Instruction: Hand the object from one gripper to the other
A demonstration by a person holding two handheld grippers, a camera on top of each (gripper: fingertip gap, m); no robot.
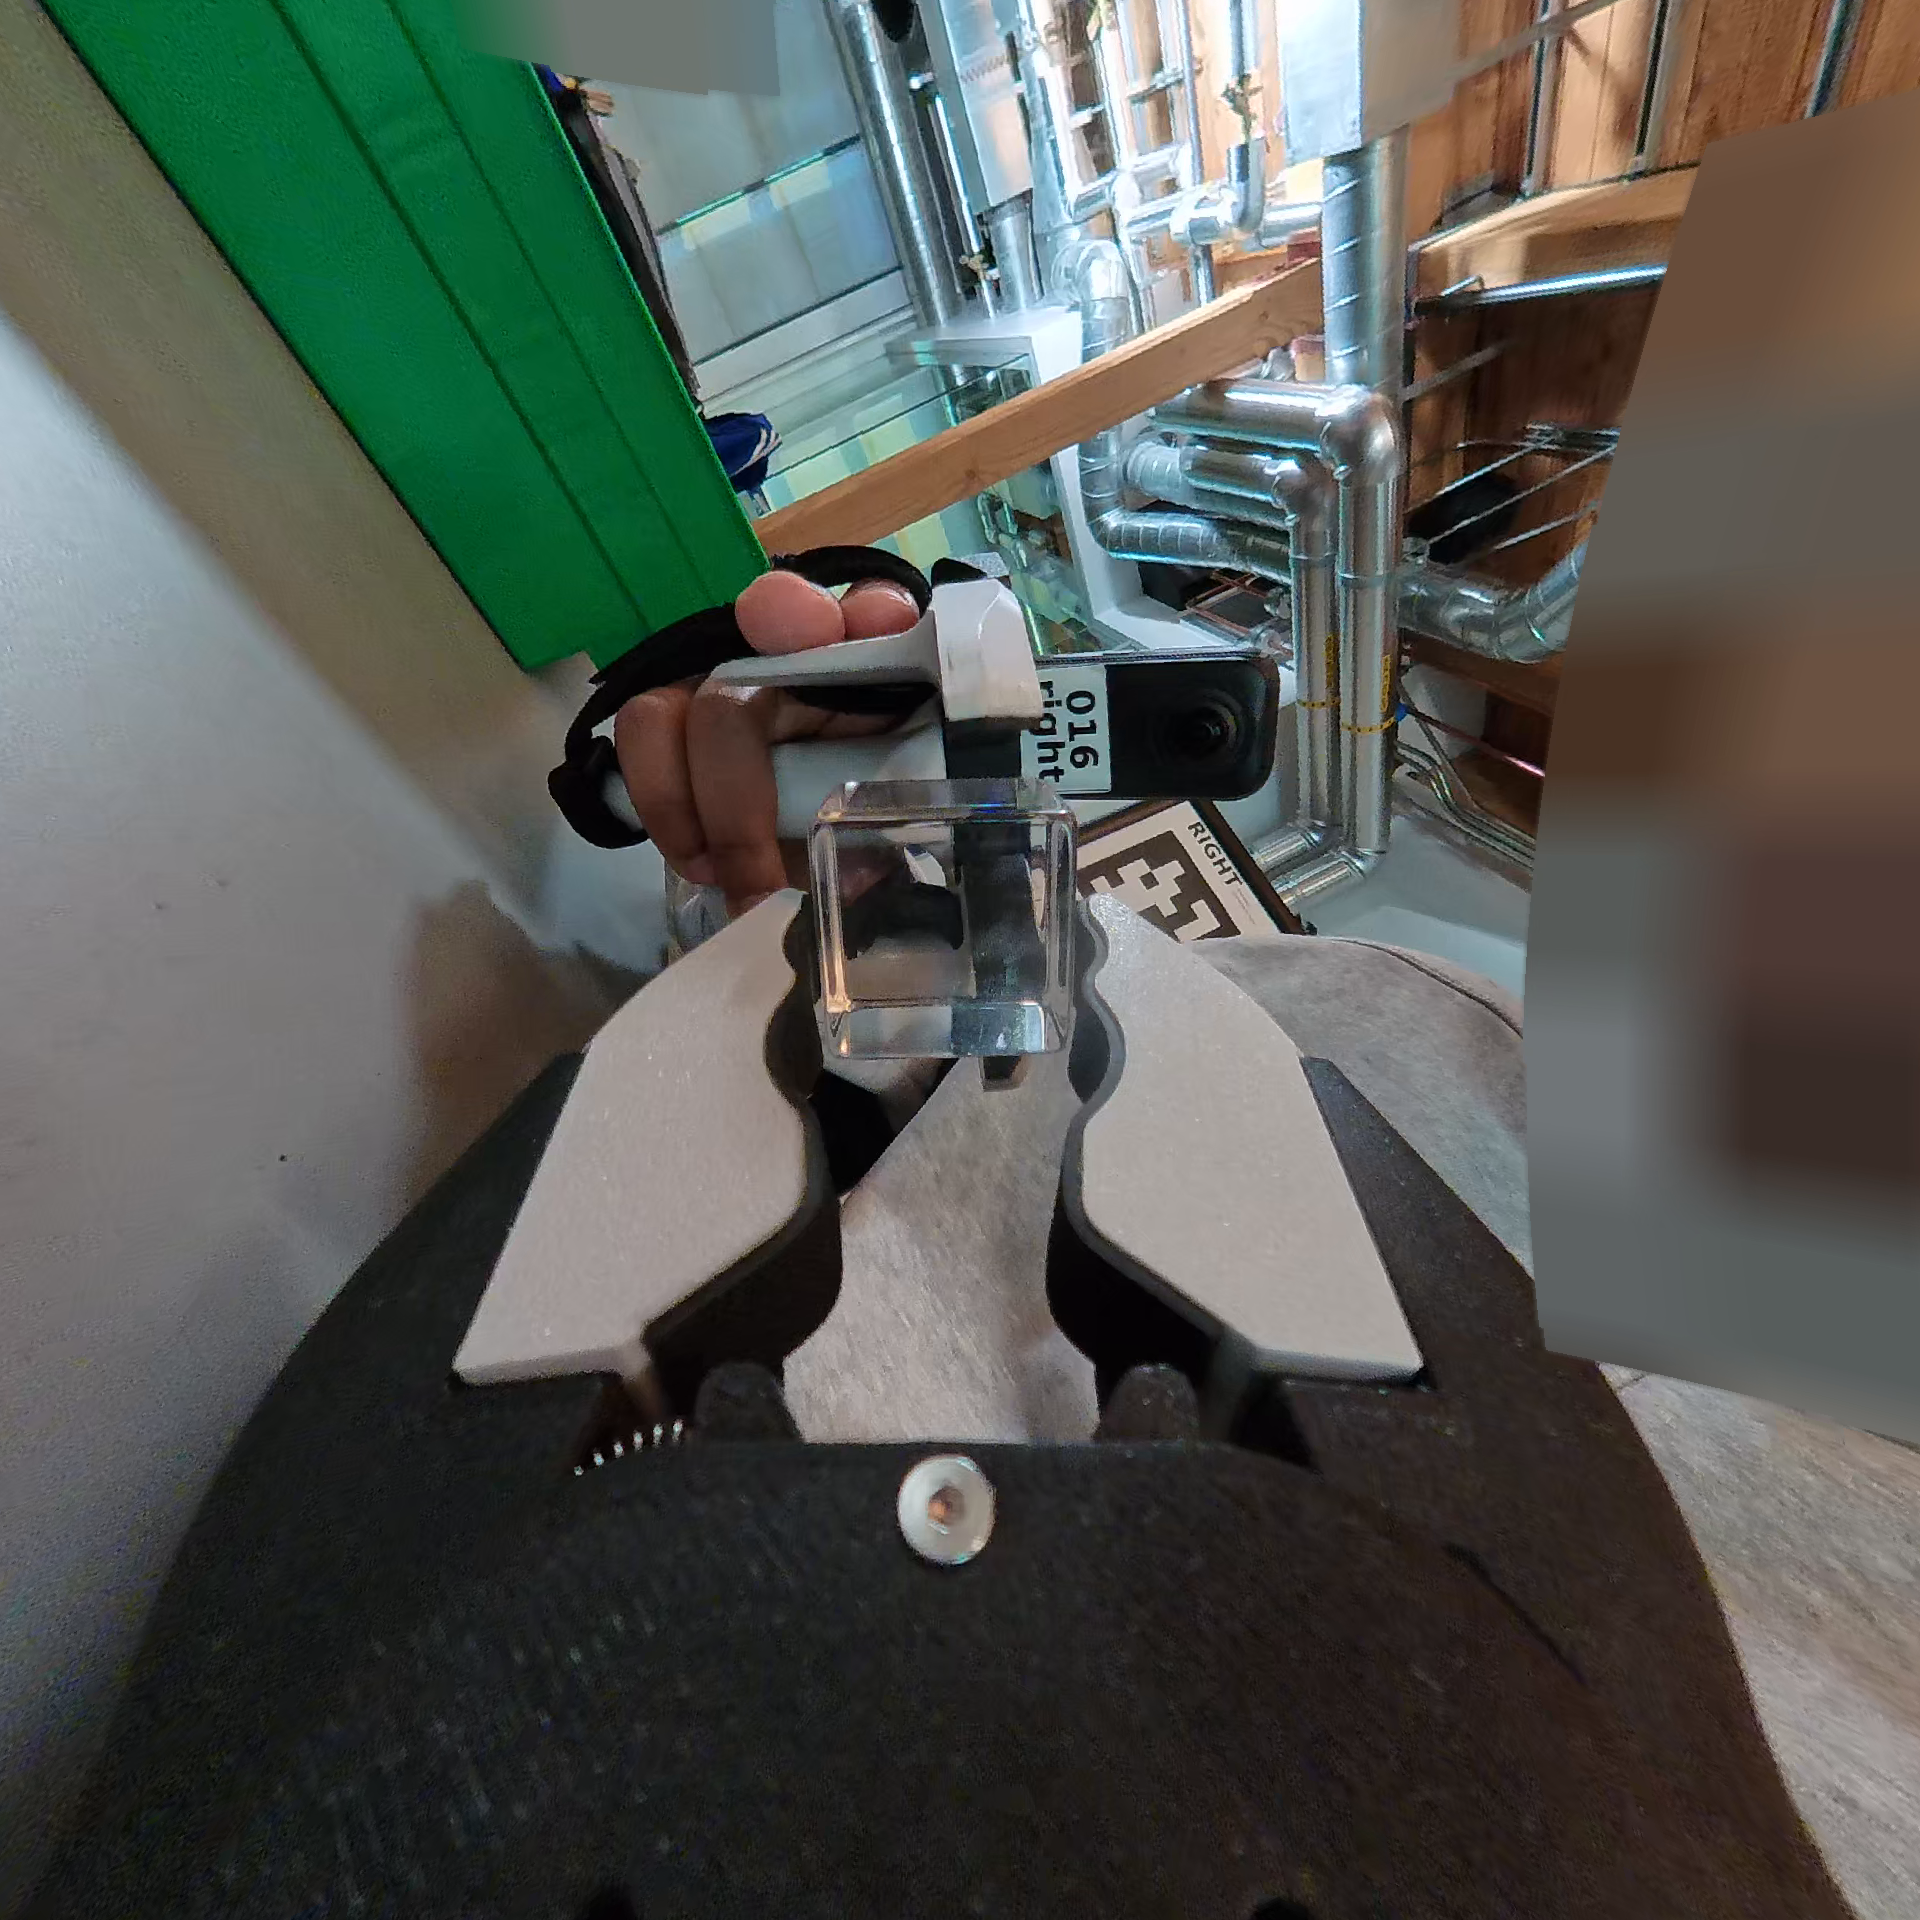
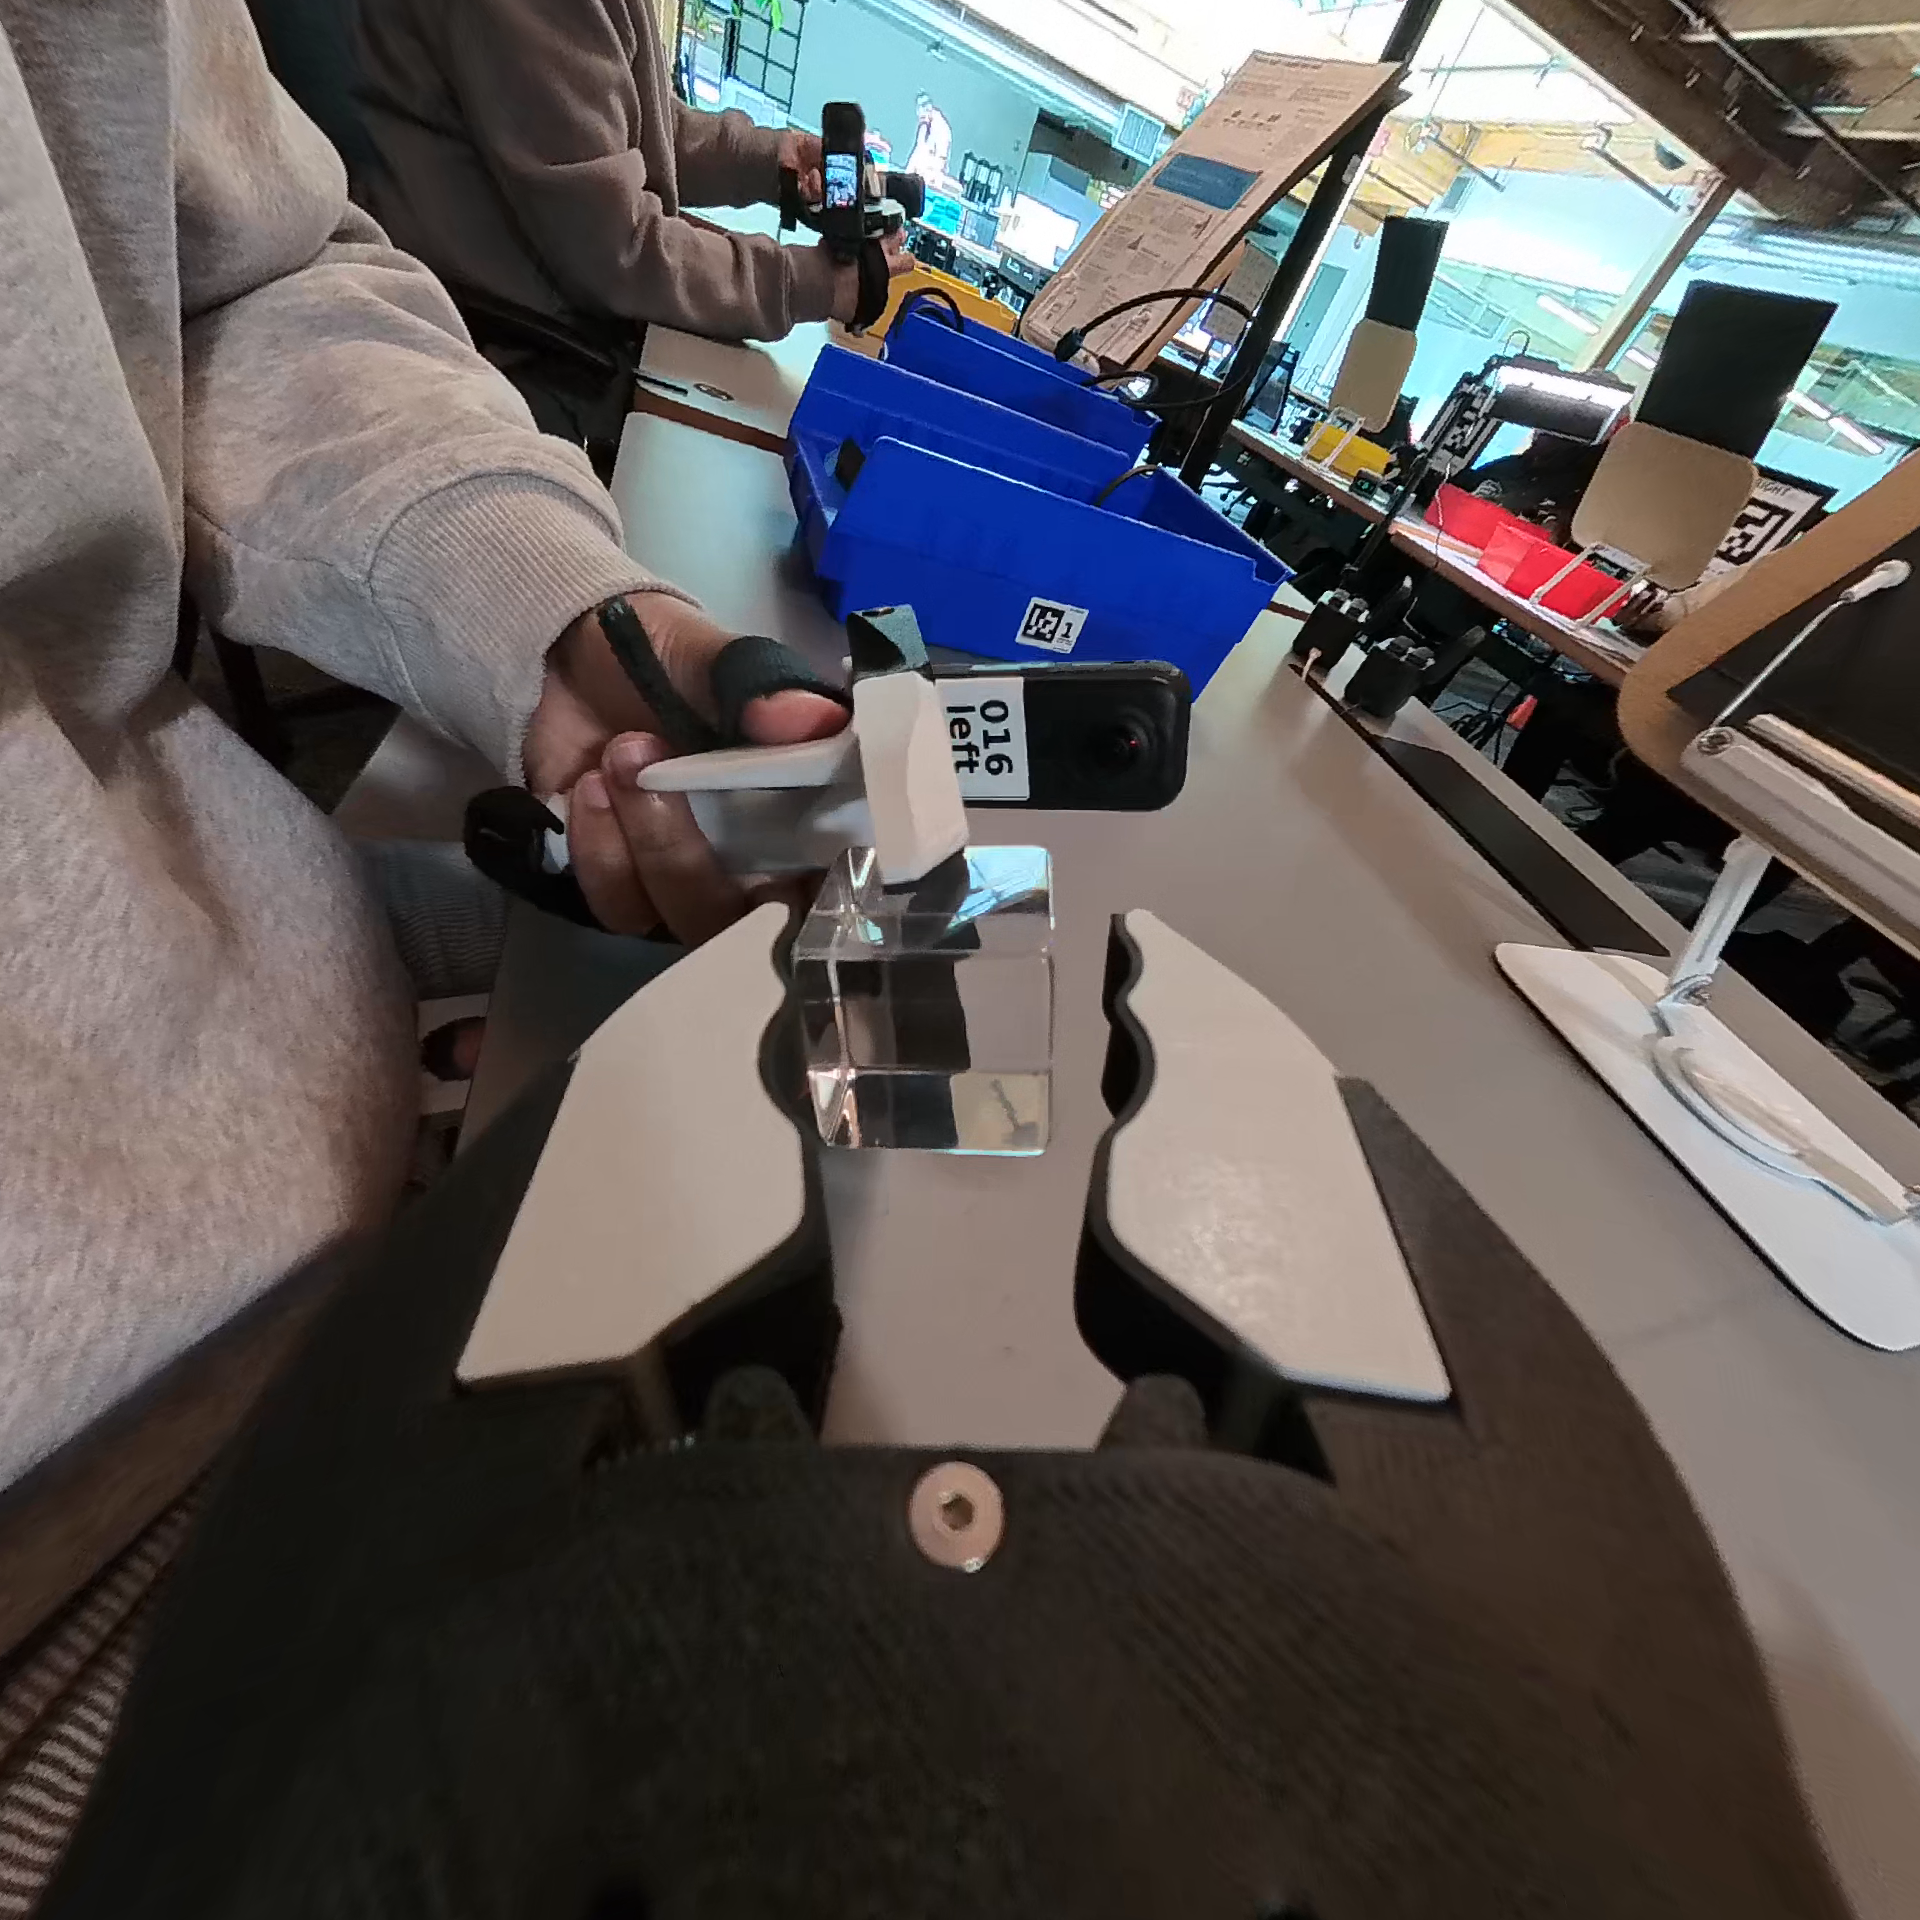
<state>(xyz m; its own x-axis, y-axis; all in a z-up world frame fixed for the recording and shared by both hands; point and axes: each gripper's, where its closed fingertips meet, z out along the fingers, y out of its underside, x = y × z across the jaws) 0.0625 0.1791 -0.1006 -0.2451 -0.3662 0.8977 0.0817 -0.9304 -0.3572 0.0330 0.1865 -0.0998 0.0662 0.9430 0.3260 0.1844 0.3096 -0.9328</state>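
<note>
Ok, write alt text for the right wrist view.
A clear cube sits between the right gripper's open fingers, with a gap on one side. The left gripper meets it from beyond. Blue bins stand on the table.

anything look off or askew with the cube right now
Nothing stands out. The clear square acrylic cube sits square and undamaged in the left claw, while the right claw stands open around it, right finger apart from it.
</note>
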